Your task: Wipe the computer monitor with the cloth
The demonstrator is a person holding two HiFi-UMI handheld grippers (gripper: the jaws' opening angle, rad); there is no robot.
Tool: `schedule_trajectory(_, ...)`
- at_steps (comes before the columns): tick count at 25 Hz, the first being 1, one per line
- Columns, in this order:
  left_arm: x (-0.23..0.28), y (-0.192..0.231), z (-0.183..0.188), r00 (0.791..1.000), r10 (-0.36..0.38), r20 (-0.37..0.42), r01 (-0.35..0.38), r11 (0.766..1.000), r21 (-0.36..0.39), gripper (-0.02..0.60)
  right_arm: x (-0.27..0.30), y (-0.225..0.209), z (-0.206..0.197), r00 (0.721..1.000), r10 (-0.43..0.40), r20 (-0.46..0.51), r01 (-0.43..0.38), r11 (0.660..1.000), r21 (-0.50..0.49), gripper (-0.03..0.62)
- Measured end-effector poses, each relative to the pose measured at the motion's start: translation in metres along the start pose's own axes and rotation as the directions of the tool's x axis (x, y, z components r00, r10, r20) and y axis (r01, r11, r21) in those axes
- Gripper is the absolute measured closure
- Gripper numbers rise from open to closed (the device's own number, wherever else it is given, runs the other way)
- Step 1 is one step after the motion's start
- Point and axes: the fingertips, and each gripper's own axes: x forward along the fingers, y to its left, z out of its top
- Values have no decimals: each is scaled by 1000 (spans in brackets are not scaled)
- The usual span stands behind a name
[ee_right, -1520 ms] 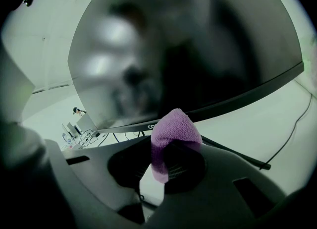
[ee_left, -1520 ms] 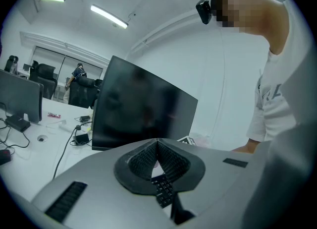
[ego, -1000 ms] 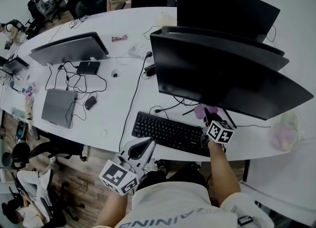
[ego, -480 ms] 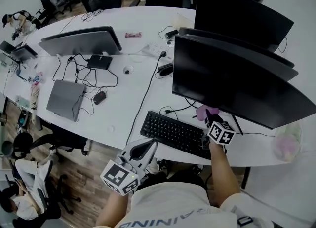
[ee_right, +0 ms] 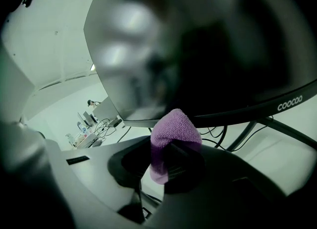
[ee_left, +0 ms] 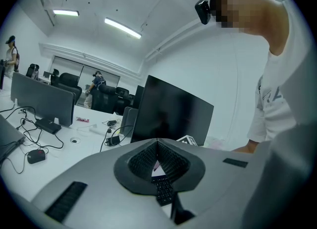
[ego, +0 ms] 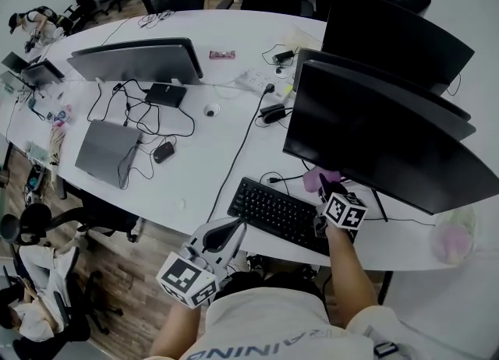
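While the purple cloth [ee_right: 174,134] sits clenched in the jaws of the right gripper [ego: 331,192], its tip is raised to the lower edge of the computer monitor [ego: 382,140], at about 3 o'clock in the head view. Whether cloth and bezel touch cannot be told. On this showing the job is judged to be at its very start: the cloth is in hand and brought up, and the whole dark screen above it is left to wipe.

The left gripper [ego: 222,235], at 6 o'clock near the person's body, has its jaws closed together on nothing and takes no part.

A black keyboard [ego: 281,214] lies on the long white counter [ego: 195,164] just in front of the monitor, with cables trailing toward 12 o'clock. A closed laptop [ego: 105,152] and a mouse [ego: 163,151] rest at 9 o'clock, another screen [ego: 136,61] stands at 10 o'clock. Around it is an open-plan office with wood flooring, black chairs and strip lights overhead.
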Motion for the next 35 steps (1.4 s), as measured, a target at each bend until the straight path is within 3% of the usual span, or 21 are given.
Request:
schedule_trajectory(12,-6,16,-7,1000,-8,0,8,1000,-24,575,23,37,0,999,44,-19,-44,999,-22,539)
schedule_trajectory(35,-54,50,-21,994,106,11,-104,992,-75,575,73,108,-3,987,160,-25,-161,985,-64,539)
